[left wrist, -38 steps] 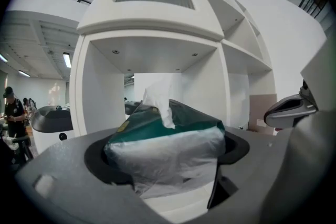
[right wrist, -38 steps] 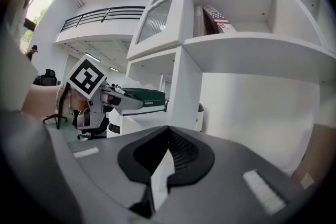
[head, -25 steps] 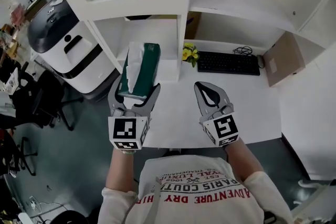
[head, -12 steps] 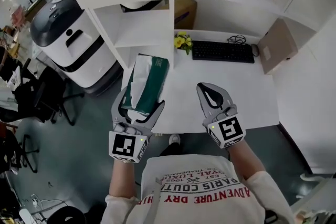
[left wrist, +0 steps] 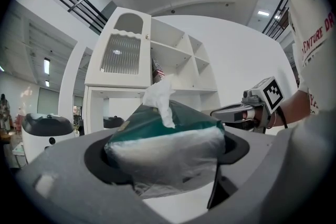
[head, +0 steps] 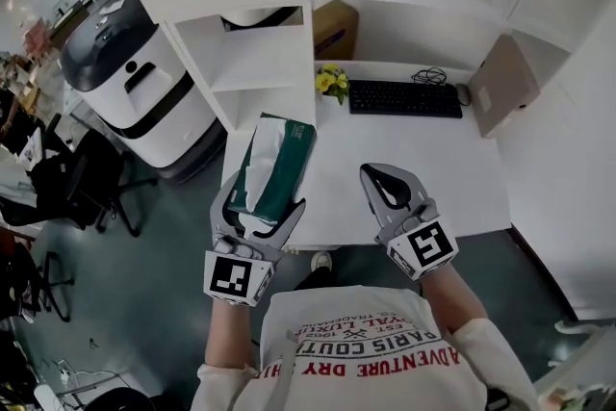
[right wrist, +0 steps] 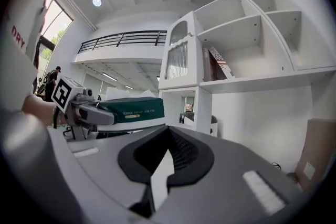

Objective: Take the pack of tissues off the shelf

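Now the left claw (head: 260, 207) is clamped on the near end of the green pack of tissues (head: 281, 159), holding it in the air, clear of the shelf (head: 258, 63), above the left edge of the white surface (head: 433, 178). Beside it, the right claw (head: 373, 170) hovers with its jaws together, empty.

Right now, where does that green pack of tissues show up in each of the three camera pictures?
Head view: the tissue pack is left of centre, gripped by the left gripper, over the left edge of the desk.
Left gripper view: it fills the middle, clamped between the jaws.
Right gripper view: left of middle, seen side on.
Shared landmark: the white shelf unit shows in every view.
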{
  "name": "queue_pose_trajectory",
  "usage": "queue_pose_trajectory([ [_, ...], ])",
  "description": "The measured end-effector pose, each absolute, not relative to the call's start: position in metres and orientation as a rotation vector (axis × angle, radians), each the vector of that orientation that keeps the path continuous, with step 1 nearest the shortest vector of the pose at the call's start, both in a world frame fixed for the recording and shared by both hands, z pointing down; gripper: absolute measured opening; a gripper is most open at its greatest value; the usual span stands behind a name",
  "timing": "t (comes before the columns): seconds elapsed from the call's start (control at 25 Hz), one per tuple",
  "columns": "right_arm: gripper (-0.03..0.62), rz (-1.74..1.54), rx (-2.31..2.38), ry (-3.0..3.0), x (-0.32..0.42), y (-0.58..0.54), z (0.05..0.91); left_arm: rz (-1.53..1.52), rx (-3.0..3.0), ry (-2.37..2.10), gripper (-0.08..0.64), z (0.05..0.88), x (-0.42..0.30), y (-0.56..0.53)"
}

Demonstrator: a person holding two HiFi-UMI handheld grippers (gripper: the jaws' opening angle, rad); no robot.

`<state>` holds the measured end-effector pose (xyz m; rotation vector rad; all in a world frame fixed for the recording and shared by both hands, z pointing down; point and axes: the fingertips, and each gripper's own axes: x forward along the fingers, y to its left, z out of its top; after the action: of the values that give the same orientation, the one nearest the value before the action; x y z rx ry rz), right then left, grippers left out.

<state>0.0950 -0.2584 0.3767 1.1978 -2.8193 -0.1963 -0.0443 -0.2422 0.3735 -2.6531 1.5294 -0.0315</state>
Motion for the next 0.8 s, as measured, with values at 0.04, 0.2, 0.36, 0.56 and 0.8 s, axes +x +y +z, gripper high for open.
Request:
queue_pose_trajectory([
  [0.04,-0.002,-0.199,1.203,-2.819,0.095,-0.259,0.376,-0.031,-2.655,1.526,0.457,0.373,-0.044,-0.243],
  [0.2,-0.002,-0.200,1.211,-2.815,0.095,-0.261,0.378,-0.038,-2.663,1.513,0.457,0.374,-0.042,-0.245],
  [0.36,-0.002,-0.234,1.219,-2.788,0.093,-0.265,0.377,-0.027,-2.669,1.518,0.457,0.374,-0.044,-0.251],
  [0.56,-0.002,-0.241,1.224,-2.784,0.090,-0.269,0.378,-0.023,-2.683,1.523,0.457,0.380,-0.047,-0.256],
  [0.8,-0.002,-0.249,1.235,-2.781,0.088,-0.272,0.377,-0.051,-2.696,1.531,0.457,0.387,-0.049,-0.260],
])
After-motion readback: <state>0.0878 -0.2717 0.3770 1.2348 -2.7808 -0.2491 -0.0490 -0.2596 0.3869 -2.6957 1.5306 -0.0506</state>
